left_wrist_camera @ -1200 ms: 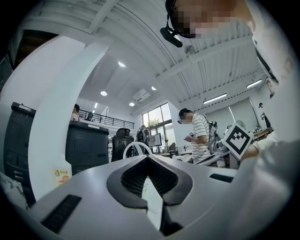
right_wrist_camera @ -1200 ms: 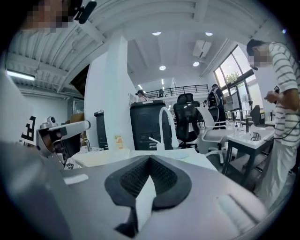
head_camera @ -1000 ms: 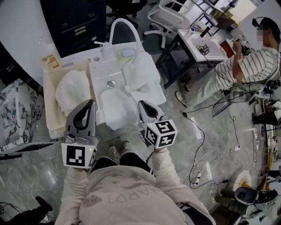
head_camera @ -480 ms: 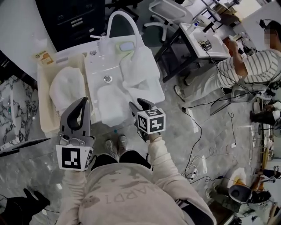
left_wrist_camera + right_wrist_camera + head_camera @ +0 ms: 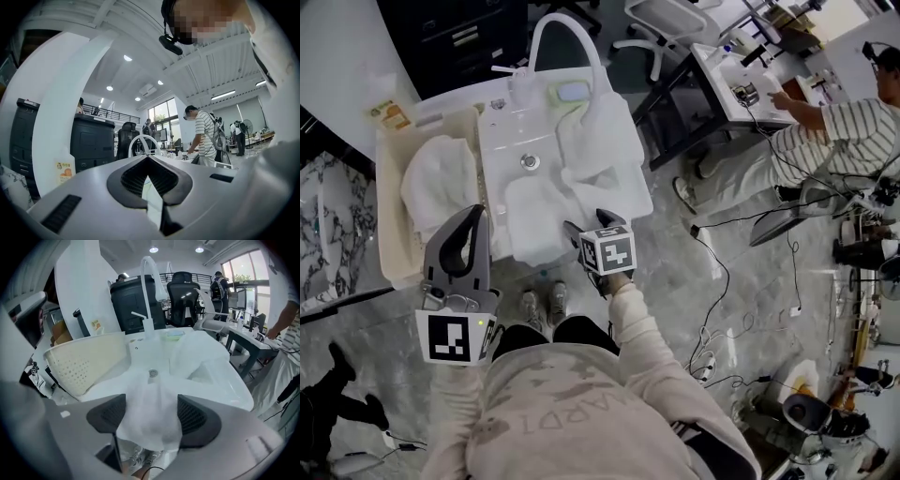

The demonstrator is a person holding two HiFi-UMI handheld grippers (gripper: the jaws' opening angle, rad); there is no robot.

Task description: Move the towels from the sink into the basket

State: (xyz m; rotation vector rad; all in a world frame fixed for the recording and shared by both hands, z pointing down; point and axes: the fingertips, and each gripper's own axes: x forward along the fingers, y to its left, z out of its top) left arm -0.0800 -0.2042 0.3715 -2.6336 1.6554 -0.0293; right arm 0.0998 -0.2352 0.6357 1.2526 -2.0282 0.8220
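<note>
The white sink (image 5: 499,150) holds two white towels. One lies folded over its front edge (image 5: 534,216), the other is bunched along its right side (image 5: 595,141). To the left, the cream basket (image 5: 387,202) holds a further white towel (image 5: 441,183). My right gripper (image 5: 587,225) is at the sink's front edge. In the right gripper view its jaws (image 5: 150,411) are opening wide, with the front towel (image 5: 150,425) lying loose between them. My left gripper (image 5: 475,214) is shut and empty, hovering in front of the basket's near right corner and pointing away from me.
An arched white tap (image 5: 567,37) and a soap bottle stand at the back of the sink. A dark cabinet (image 5: 459,42) is behind. A person in a striped shirt (image 5: 834,131) sits at a desk on the right. Cables (image 5: 722,309) trail across the marble floor.
My right gripper has moved left and forward to the sink's front edge, over the front towel. In the head view the left gripper has barely moved.
</note>
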